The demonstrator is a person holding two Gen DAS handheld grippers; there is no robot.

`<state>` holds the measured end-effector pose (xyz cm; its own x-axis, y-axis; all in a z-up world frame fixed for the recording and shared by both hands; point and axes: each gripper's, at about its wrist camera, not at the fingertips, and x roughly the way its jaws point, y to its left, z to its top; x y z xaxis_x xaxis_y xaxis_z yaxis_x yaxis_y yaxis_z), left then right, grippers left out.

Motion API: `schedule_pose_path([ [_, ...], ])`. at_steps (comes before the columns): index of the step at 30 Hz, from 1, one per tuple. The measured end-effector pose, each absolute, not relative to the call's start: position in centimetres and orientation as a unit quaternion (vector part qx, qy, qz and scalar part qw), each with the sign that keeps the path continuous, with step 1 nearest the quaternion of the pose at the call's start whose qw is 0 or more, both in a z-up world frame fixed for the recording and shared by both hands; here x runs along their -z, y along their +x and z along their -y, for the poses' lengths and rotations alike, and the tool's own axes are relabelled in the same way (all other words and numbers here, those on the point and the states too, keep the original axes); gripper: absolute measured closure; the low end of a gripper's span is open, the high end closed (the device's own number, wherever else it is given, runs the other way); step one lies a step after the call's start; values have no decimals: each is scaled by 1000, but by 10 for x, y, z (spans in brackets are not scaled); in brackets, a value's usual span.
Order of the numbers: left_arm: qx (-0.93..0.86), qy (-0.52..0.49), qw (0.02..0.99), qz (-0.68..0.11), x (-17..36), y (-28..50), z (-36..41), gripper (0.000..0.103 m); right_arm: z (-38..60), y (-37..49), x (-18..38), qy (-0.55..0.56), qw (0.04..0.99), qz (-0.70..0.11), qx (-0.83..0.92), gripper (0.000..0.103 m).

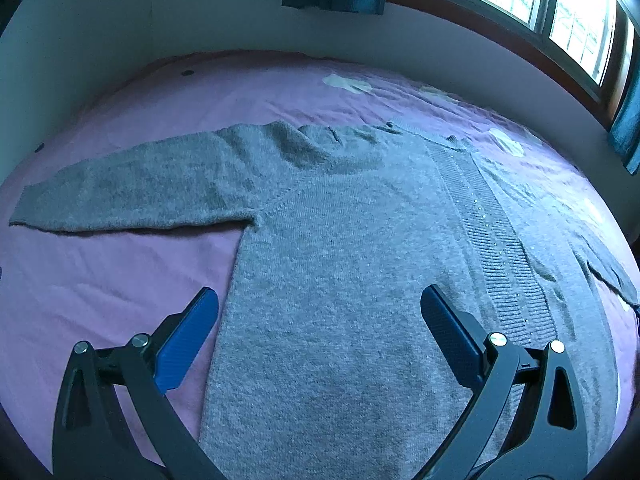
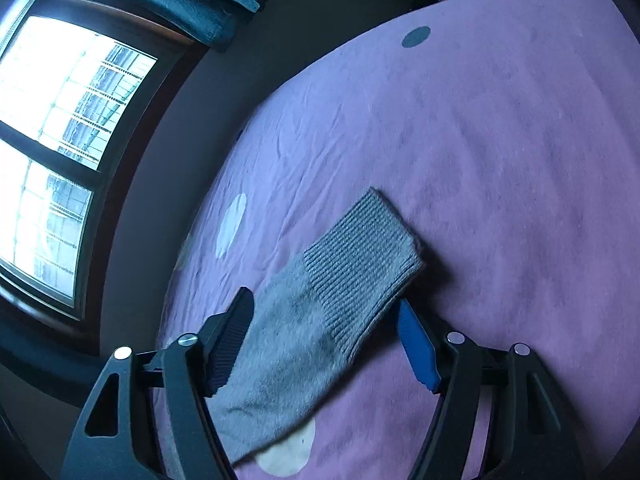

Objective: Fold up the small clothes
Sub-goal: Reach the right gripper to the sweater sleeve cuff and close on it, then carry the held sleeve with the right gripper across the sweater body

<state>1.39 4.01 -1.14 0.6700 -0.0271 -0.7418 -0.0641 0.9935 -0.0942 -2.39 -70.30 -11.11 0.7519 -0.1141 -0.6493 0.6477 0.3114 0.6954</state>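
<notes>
A fuzzy grey knit sweater (image 1: 340,248) lies flat on the bed's mauve sheet (image 1: 100,280), which is wrinkled and printed with pale dots. A ribbed band with tiny beads runs down its front. The left gripper (image 1: 320,332) hovers over its body, jaws wide apart. The ribbed sleeve cuff (image 2: 360,264) lies between the right gripper's (image 2: 326,334) jaws, which stand apart, not pinching it. No writing is legible.

One grey knitted cardigan (image 1: 340,260) lies on one purple spotted bedsheet (image 1: 120,280); two black grippers with blue pads (one per view) (image 1: 319,304) (image 2: 326,306); one window (image 1: 520,0).
</notes>
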Motion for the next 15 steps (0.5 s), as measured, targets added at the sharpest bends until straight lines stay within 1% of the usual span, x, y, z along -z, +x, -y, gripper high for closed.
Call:
schedule_pose_path([
  [1,-10,-57,912,-405,11,14,-40,2,704,-20,112,520,772,-263,255,54],
  [2,-10,-57,913,-404,11,14,-41,2,704,-22,113,514,772,-266,262,59],
  [4,-13,-57,913,-403,10,15,-42,2,709,-24,116,513,769,-270,268,83],
  [6,-16,-59,913,-404,11,16,-44,2,709,-24,116,528,765,-268,253,96],
  [10,-22,-60,911,-408,14,18,-49,2,685,-15,93,506,793,-258,219,97],
  [15,-24,-63,912,-405,11,19,-52,2,621,34,47,463,838,-256,134,97],
])
